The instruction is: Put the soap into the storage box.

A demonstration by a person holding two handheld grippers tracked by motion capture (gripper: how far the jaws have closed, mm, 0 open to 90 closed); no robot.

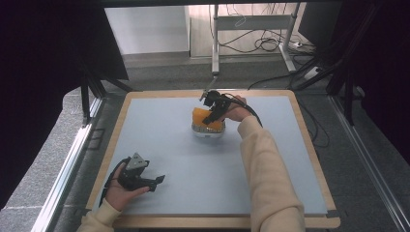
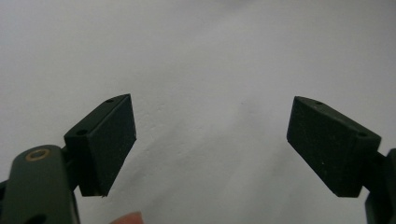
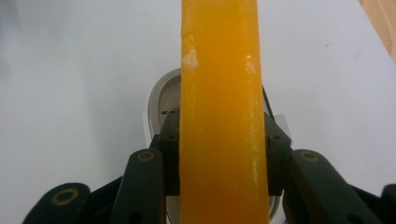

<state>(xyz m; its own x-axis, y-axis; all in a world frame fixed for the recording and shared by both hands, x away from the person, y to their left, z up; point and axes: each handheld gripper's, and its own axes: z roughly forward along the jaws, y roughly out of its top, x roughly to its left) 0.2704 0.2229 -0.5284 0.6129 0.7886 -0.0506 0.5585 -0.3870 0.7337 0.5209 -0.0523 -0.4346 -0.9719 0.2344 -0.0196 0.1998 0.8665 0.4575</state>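
My right gripper (image 1: pixel 212 115) is shut on an orange slab (image 1: pixel 199 116) and holds it on edge just above a white oval base (image 1: pixel 208 131) at the table's far middle. In the right gripper view the orange slab (image 3: pixel 219 93) runs up between the two jaws of the gripper (image 3: pixel 222 154), both pads pressed on its flat sides, with the white base (image 3: pixel 161 98) right beneath it. Whether the slab touches the base I cannot tell. My left gripper (image 1: pixel 157 182) rests near the front left of the table. Its jaws (image 2: pixel 210 140) stand open over bare surface, nothing between them.
The pale blue table top (image 1: pixel 174 154) has a wooden rim (image 1: pixel 309 140). Beyond the far edge stand a metal desk frame (image 1: pixel 215 43) and loose cables (image 1: pixel 263 43) on the floor. Dark curtains hang at both sides.
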